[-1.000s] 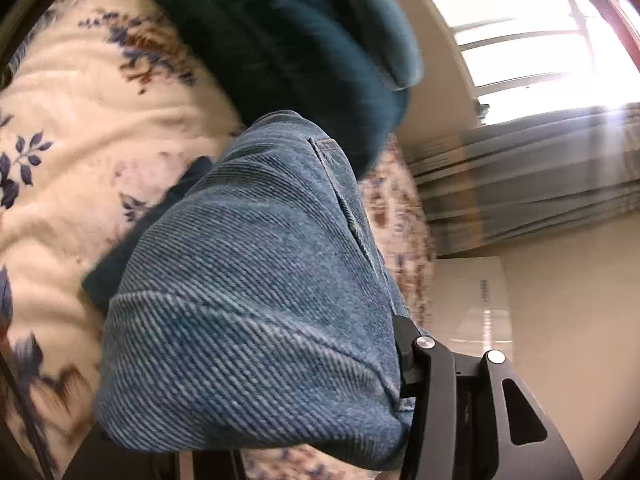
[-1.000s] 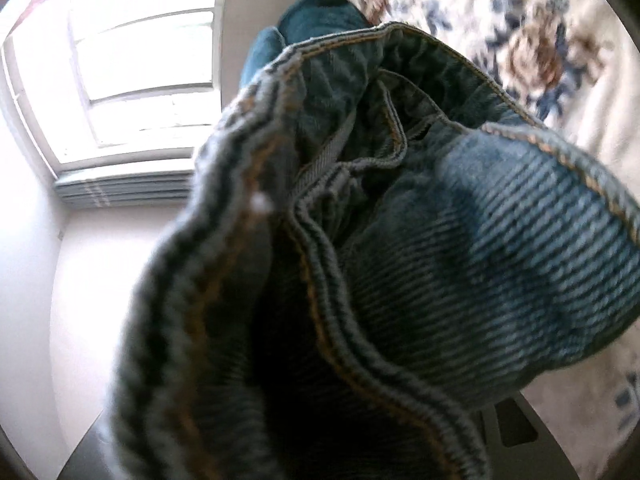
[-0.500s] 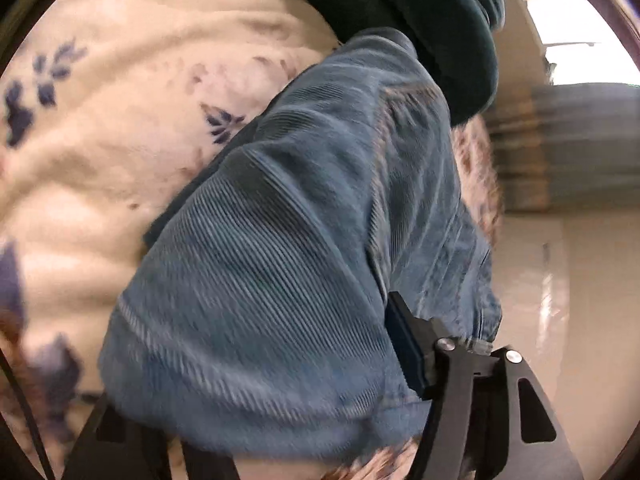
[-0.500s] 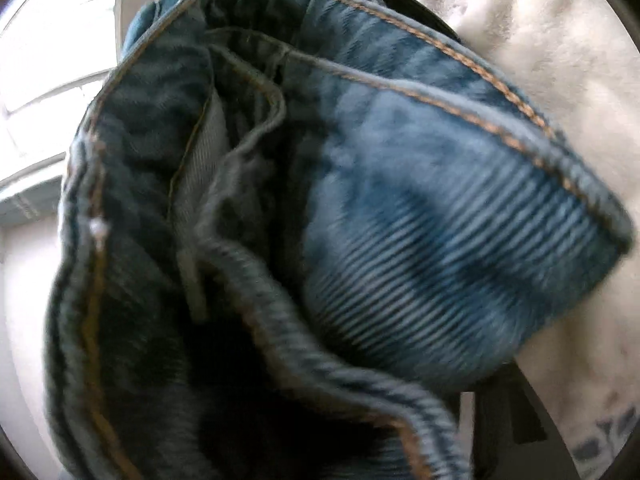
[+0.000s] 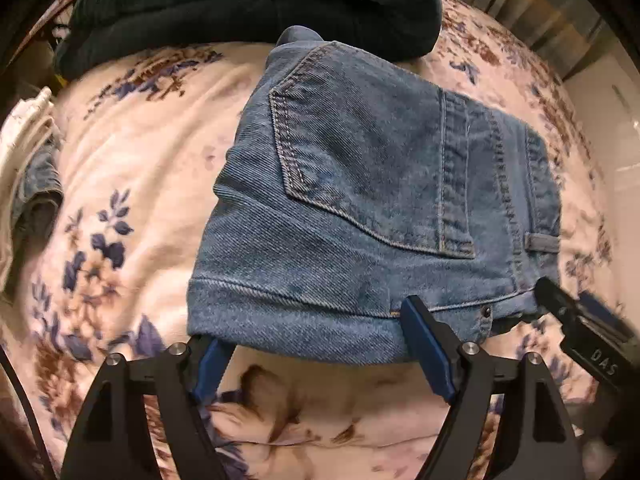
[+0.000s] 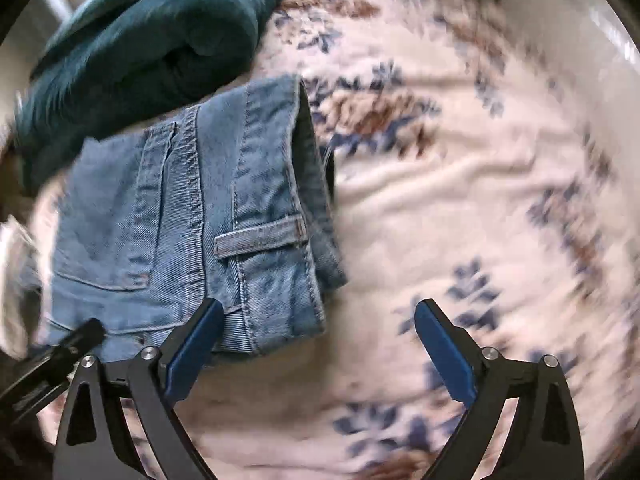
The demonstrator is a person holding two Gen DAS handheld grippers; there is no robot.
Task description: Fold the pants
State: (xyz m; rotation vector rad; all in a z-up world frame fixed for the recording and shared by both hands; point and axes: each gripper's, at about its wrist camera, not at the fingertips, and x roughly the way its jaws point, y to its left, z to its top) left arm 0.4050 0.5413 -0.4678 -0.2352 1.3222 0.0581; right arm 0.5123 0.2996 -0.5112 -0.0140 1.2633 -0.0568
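The blue jeans (image 5: 360, 200) lie folded on the floral blanket (image 5: 132, 168), back pocket up, waistband to the right. My left gripper (image 5: 314, 344) points down at their near edge. Its jaws are opening, and the fold's hem lies loose between the blue pads (image 5: 424, 352). In the right wrist view the jeans (image 6: 172, 216) fill the left side. My right gripper (image 6: 318, 316) is opening wide over the waistband corner, its left pad (image 6: 192, 352) beside the denim and its right pad over bare blanket. Neither gripper holds the cloth.
A dark teal folded garment (image 5: 248, 4) lies just beyond the jeans, touching their far edge. White cloth and another piece of denim (image 5: 36, 188) sit at the left edge. The right gripper's finger (image 5: 580, 324) shows beside the waistband. The blanket (image 6: 460, 200) stretches right.
Both grippers held the jeans bunched up close to the cameras. Now the jeans lie flat and folded on the blanket, and both pairs of jaws have spread and let go.
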